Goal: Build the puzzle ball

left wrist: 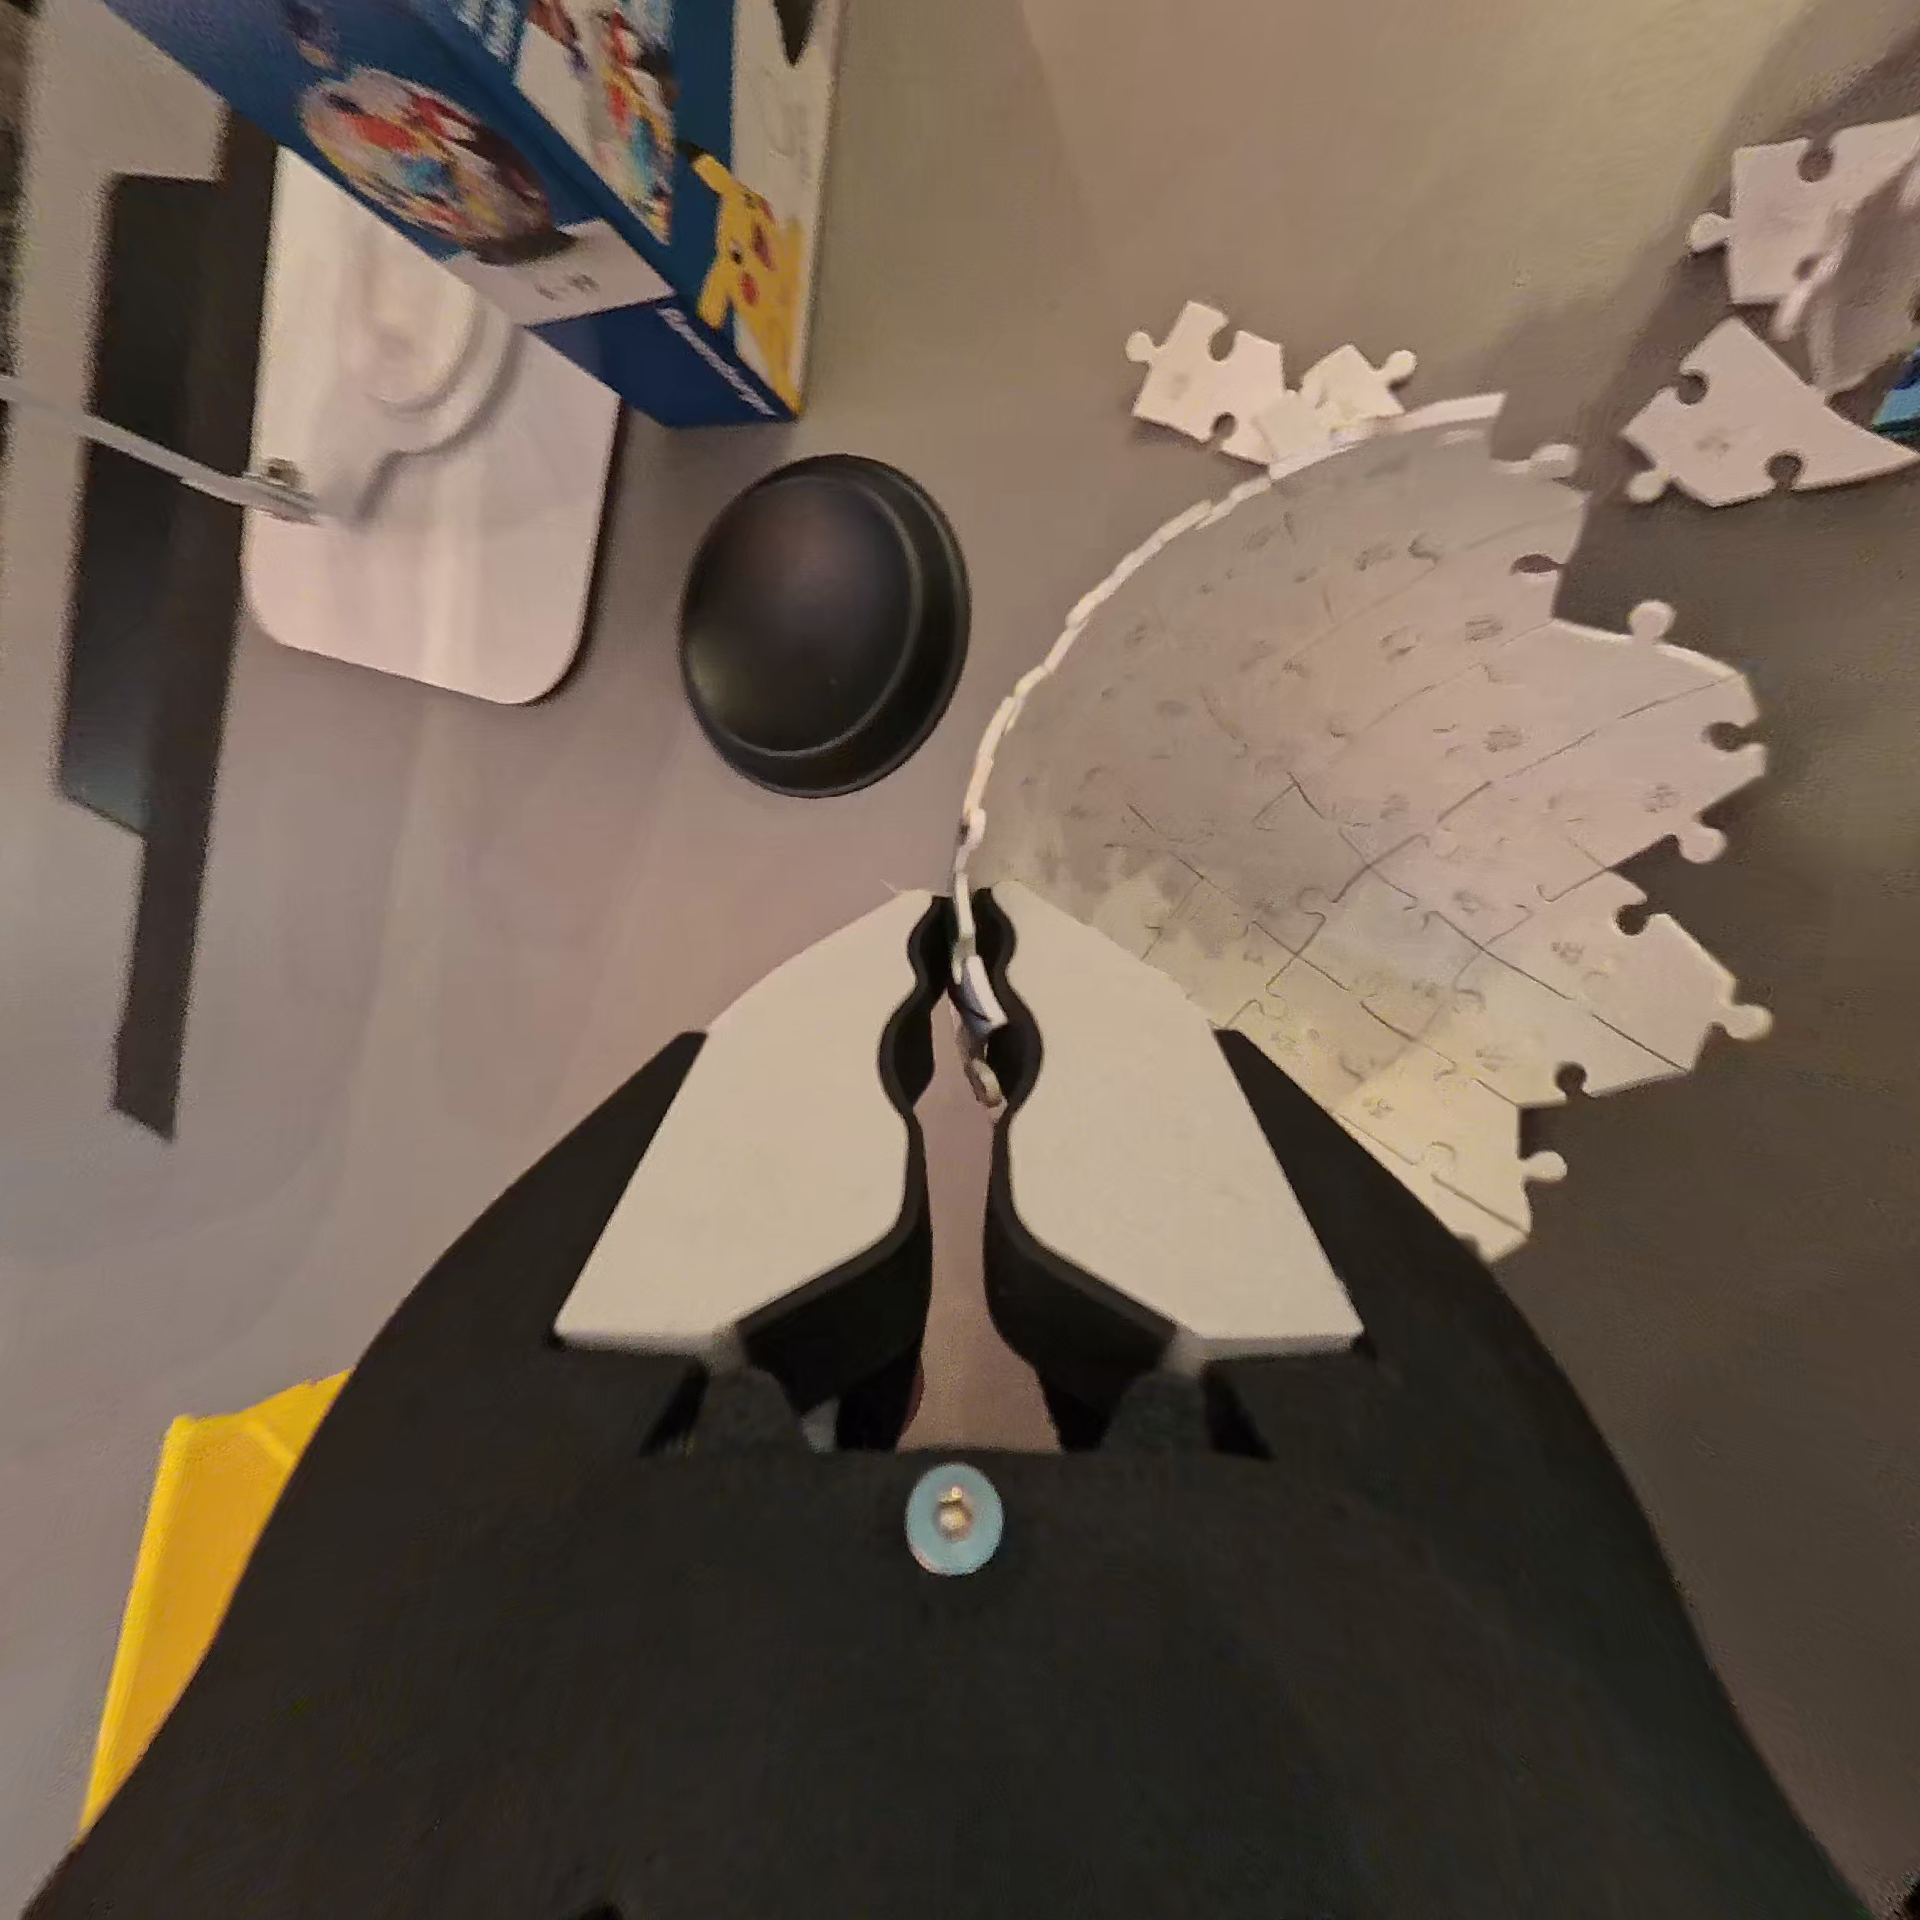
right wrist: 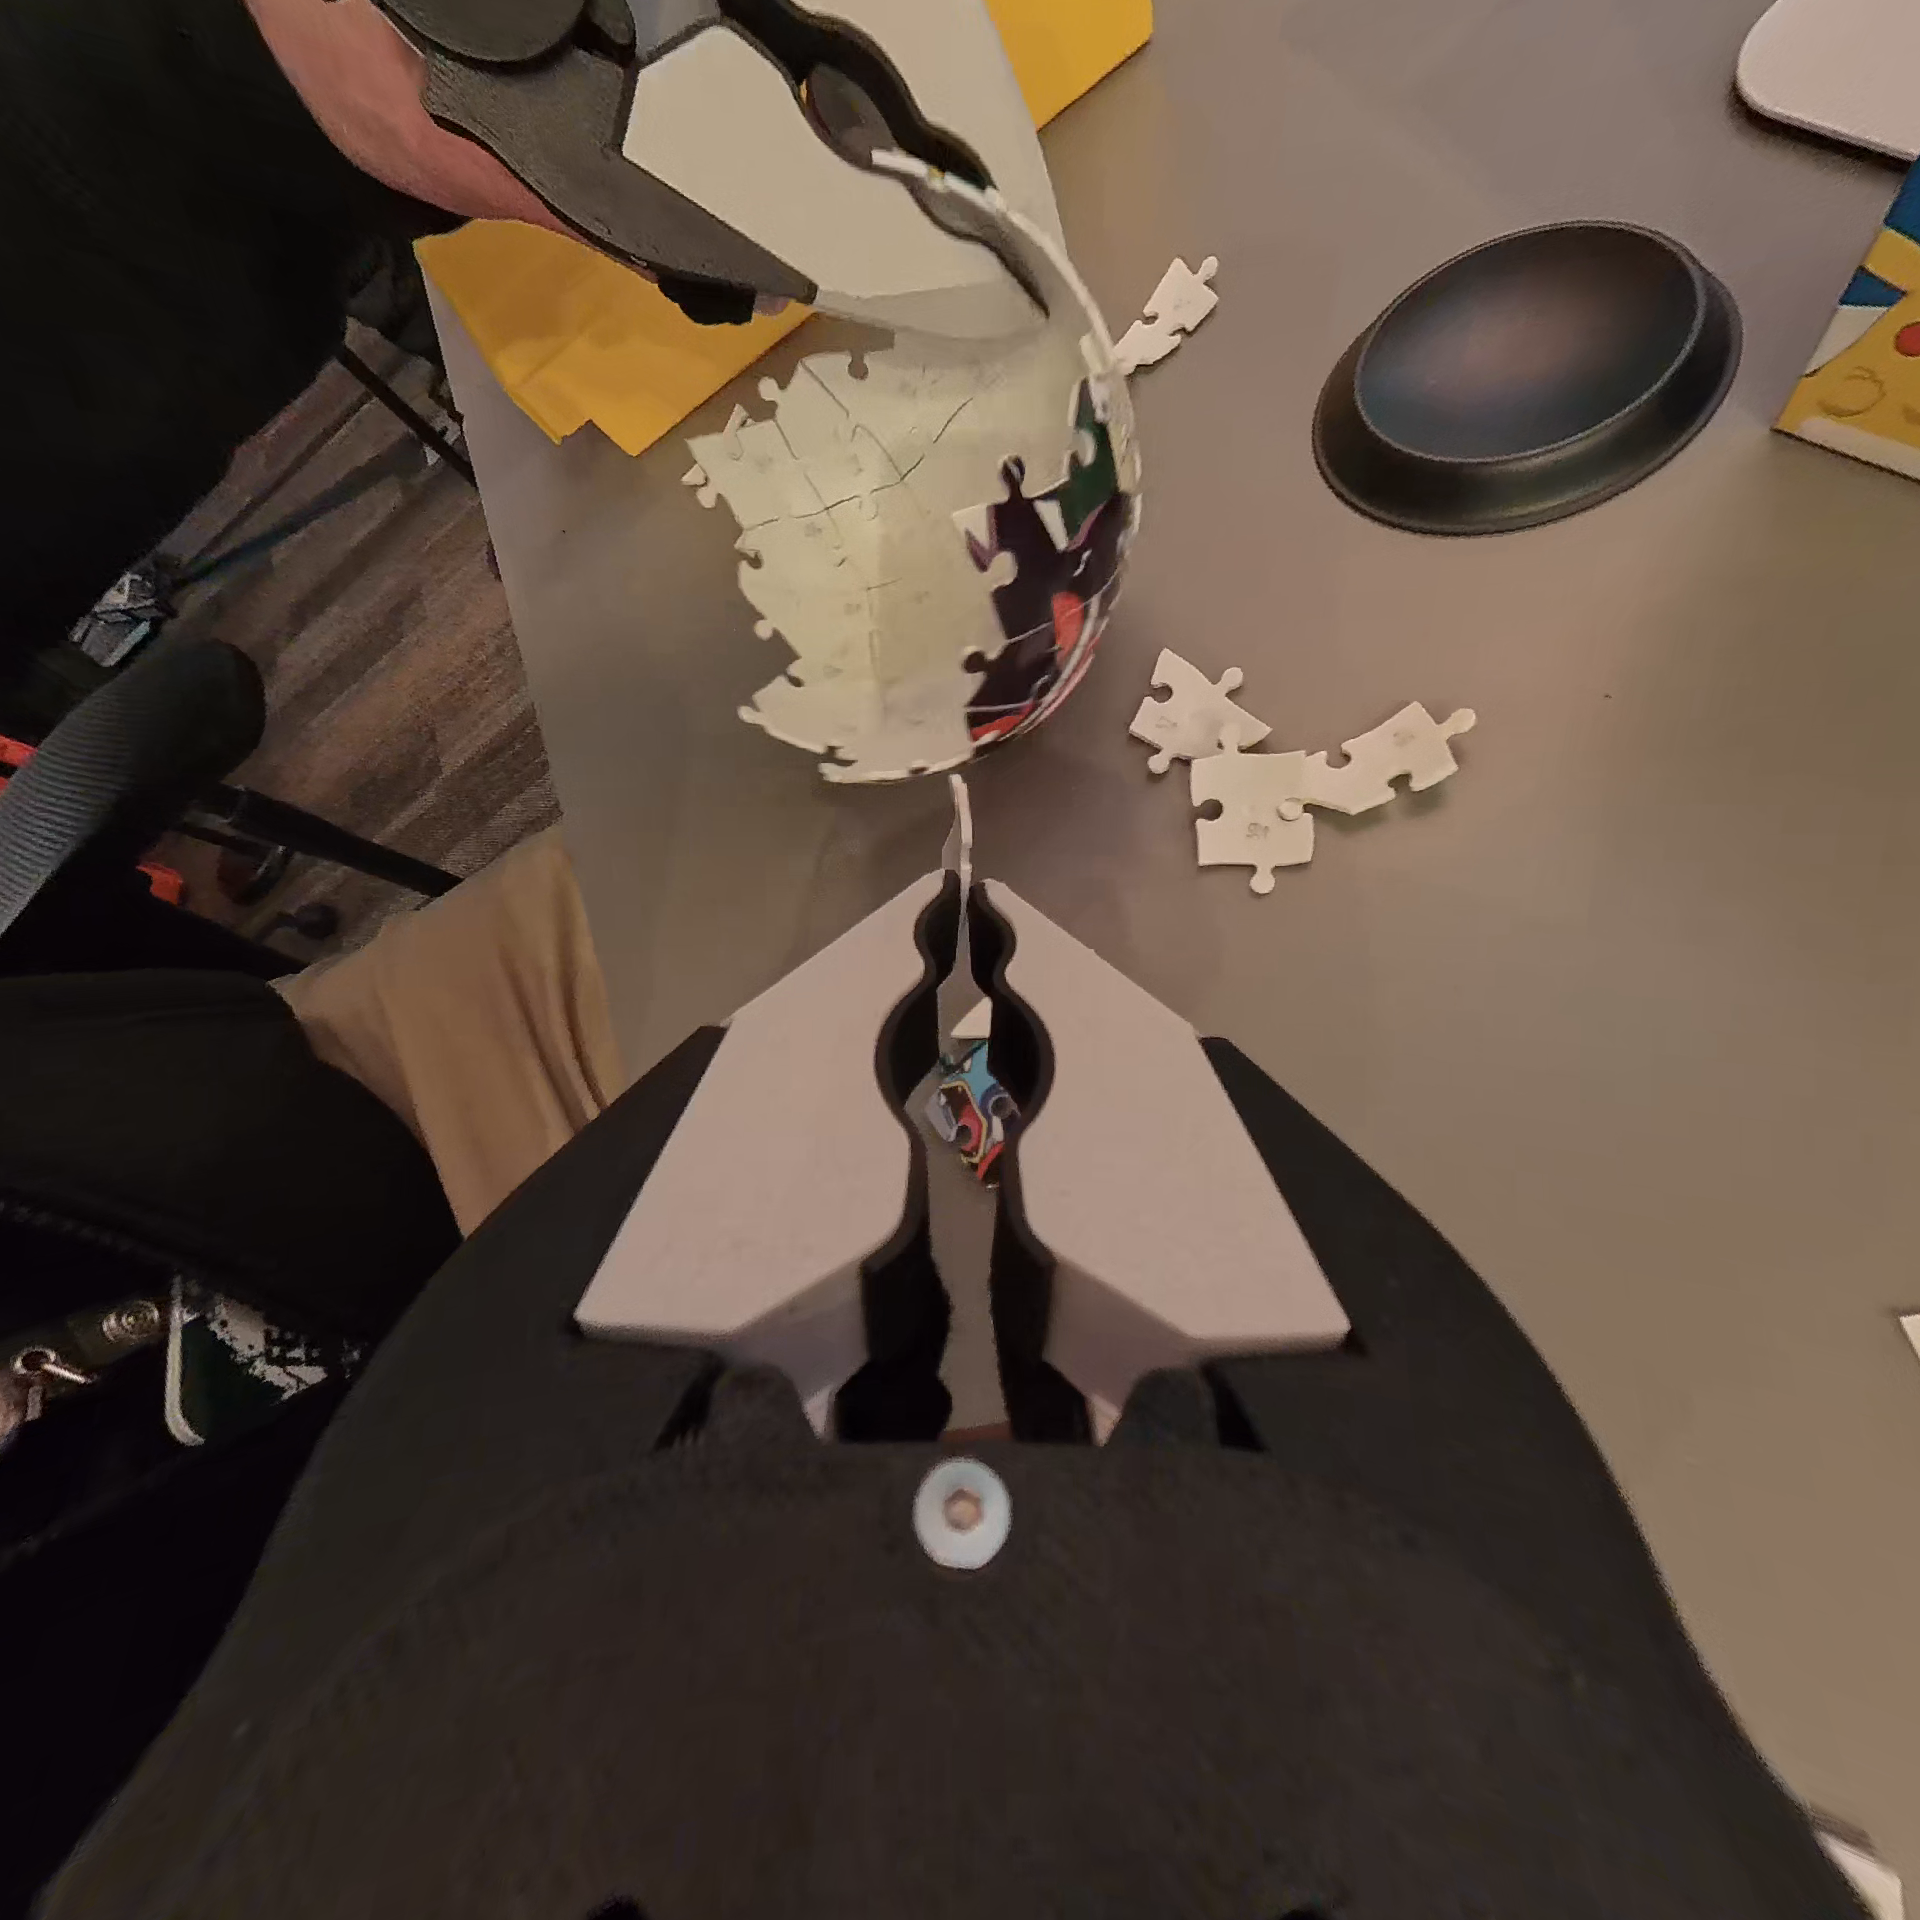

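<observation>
- Left wrist view: our left claw [left wrist: 961, 935] is closed almost fully, its tips pinching the rim of the partial ball shell [left wrist: 1351, 790]. The shell fans out toward 2 o'clock, white inner face toward us, and hangs above the grey bench [left wrist: 468, 935].
- Same view: a black dish-shaped stand [left wrist: 826, 623] sits at 11 o'clock from the claw tips; the puzzle box [left wrist: 540, 187] lies further out at 11, over a white pad [left wrist: 416, 540]. Loose pieces [left wrist: 1766, 416] lie at 1 to 2 o'clock.
- Right wrist view: our right claw [right wrist: 961, 904] is nearly closed on a single piece [right wrist: 961, 831], held edge-on, with its printed face showing between the fingers lower down.
- Same view: the shell [right wrist: 883, 561] hangs just beyond the piece at 12 o'clock, near it but apart, with the left claw [right wrist: 935, 177] gripping its top rim.
- Three spare pieces [right wrist: 1257, 800] lie on the bench at 1 o'clock, the stand [right wrist: 1527, 374] at 2.
- Step, as we judge it: fitting one piece into the shell's lower open edge.
- Next move likely calls for turning the piece to match the curve, lining tab with notch, and pressing gently while the left claw steadies the shell.
</observation>
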{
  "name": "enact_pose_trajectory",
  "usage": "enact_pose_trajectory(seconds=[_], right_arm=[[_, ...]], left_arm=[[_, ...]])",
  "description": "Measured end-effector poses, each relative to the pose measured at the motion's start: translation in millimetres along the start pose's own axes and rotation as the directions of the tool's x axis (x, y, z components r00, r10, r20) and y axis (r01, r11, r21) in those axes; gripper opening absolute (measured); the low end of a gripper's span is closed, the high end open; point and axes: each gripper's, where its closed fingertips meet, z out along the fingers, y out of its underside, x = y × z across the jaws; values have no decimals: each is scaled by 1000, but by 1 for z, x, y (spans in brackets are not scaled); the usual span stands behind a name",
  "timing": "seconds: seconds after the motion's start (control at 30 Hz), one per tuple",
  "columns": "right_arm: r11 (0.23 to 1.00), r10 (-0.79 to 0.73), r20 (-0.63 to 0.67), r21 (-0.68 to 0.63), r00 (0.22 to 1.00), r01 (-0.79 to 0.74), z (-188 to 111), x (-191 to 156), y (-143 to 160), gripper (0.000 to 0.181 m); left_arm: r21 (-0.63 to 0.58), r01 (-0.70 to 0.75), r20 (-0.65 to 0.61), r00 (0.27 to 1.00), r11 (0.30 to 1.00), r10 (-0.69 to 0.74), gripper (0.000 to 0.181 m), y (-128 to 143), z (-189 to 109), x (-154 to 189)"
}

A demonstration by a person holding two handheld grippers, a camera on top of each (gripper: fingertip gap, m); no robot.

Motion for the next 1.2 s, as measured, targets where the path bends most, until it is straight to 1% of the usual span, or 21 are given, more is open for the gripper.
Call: enact_pose_trajectory(seconds=[0.07,0.2,0.4,0.53,0.63,0.7,0.8,0.97,1.07,1.2], right_arm=[[1000,-3,10,-13,1000,3,2,-5,1,0],[999,22,33,-26,999,-22,10,-16,3,0],[993,111,45,-57,993,-108,38,-31,16,0],[982,183,32,-43,983,-182,56,-31,17,0],[975,218,22,-46,976,-216,65,-31,19,0],[976,212,-7,-49,977,-212,68,-28,20,0],[979,196,-51,-53,979,-199,71,-22,20,0],[979,193,-81,-49,978,-197,75,-21,19,0],[974,218,-78,-46,973,-222,78,-20,22,0],[973,221,-106,-45,970,-227,78,-14,24,1]], left_arm=[[14,-13,83,996,1000,12,4,-1,-5,-5],[28,-33,206,978,999,26,4,-1,-14,-8],[43,-69,375,926,997,48,3,-7,-30,-9],[67,-98,448,892,993,58,3,-13,-36,1],[81,-126,486,871,989,71,3,-16,-41,7],[75,-150,501,860,986,93,3,-17,-44,10],[90,-153,517,852,984,86,3,-19,-49,13],[111,-190,553,827,975,99,3,-24,-57,19],[124,-199,569,817,972,94,3,-26,-61,21],[120,-227,590,799,967,114,3,-26,-63,24]])
